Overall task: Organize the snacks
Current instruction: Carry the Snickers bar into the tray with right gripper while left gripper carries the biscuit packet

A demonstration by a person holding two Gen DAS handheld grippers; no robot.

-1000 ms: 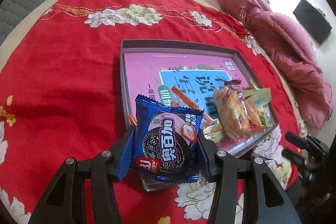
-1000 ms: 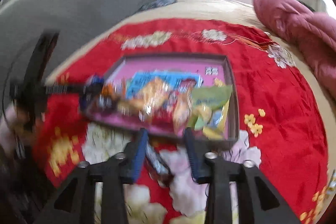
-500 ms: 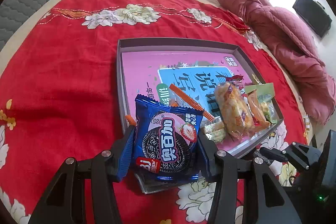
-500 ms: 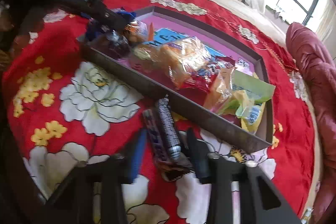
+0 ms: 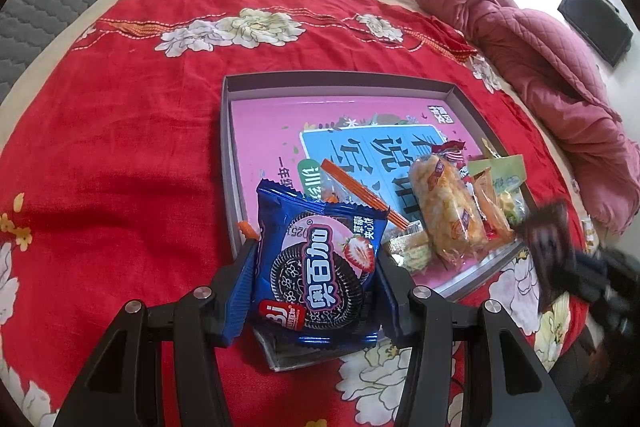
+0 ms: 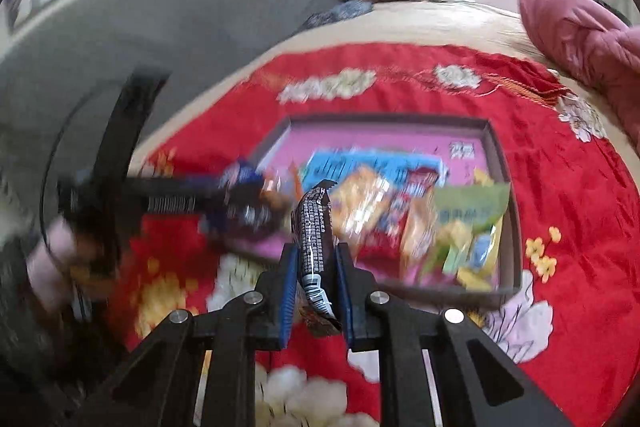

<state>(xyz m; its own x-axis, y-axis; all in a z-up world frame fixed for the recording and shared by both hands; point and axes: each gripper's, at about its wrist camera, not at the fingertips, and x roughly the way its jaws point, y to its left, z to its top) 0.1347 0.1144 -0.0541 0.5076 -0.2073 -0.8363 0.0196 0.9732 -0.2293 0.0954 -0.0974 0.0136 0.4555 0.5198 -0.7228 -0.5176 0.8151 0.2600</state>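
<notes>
Left wrist view: the left claw [image 5: 316, 267] is clamped on a blue strawberry Oreo packet [image 5: 318, 263], held above the near-left corner of the grey tray [image 5: 226, 147] on the red bedspread [image 5: 120, 127]. Farther right, the right claw [image 6: 316, 267] pinches a dark slim wrapper [image 6: 314, 227] edge-on before the tray's near wall — blurred. Best to lower each over bare pink floor, clear of the bread roll pack [image 5: 446, 211], before letting go.
</notes>
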